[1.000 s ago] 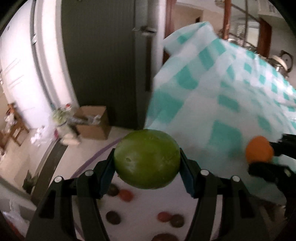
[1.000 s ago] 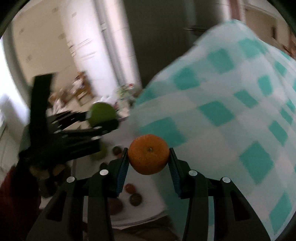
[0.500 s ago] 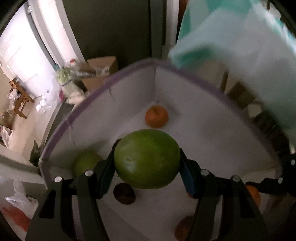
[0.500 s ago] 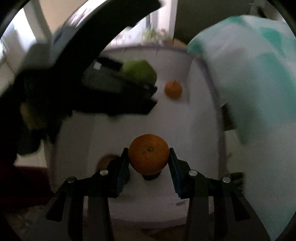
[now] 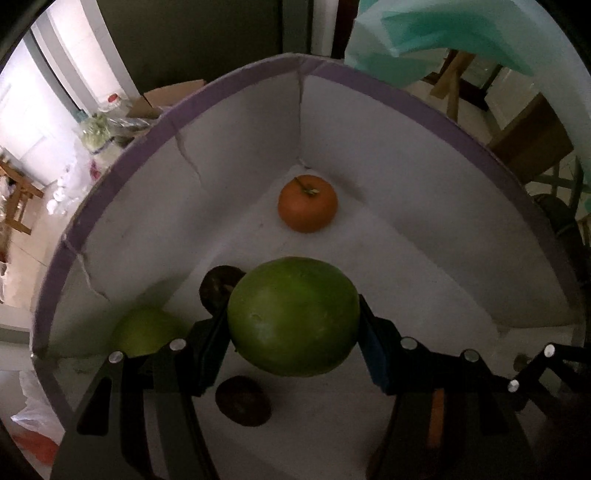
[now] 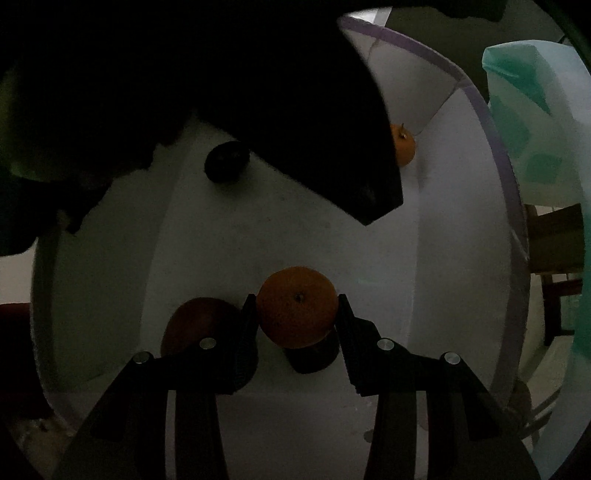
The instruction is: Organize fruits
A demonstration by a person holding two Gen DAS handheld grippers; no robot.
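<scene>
My left gripper [image 5: 293, 328] is shut on a large green fruit [image 5: 293, 317] and holds it inside a white box with a purple rim [image 5: 236, 79]. An orange [image 5: 307, 203] lies in the box's far corner, a second green fruit [image 5: 147, 336] at the left wall, and dark fruits [image 5: 242, 400] on the floor. My right gripper [image 6: 297, 317] is shut on an orange [image 6: 297, 306] low inside the same box [image 6: 491, 122]. A reddish-brown fruit [image 6: 195, 325] lies beside it. The left gripper's dark body hides the upper left of the right wrist view.
A teal-and-white checked cloth [image 5: 443, 33] hangs beyond the box's far right; it also shows in the right wrist view [image 6: 543, 122]. Cardboard boxes [image 5: 532, 140] and wooden furniture legs [image 5: 452, 85] stand on the floor around. A dark fruit [image 6: 226, 160] lies mid-box.
Both grippers have moved from above the checked cloth down into the white box, each still holding its fruit. The box floor and its fruits are now closer.
</scene>
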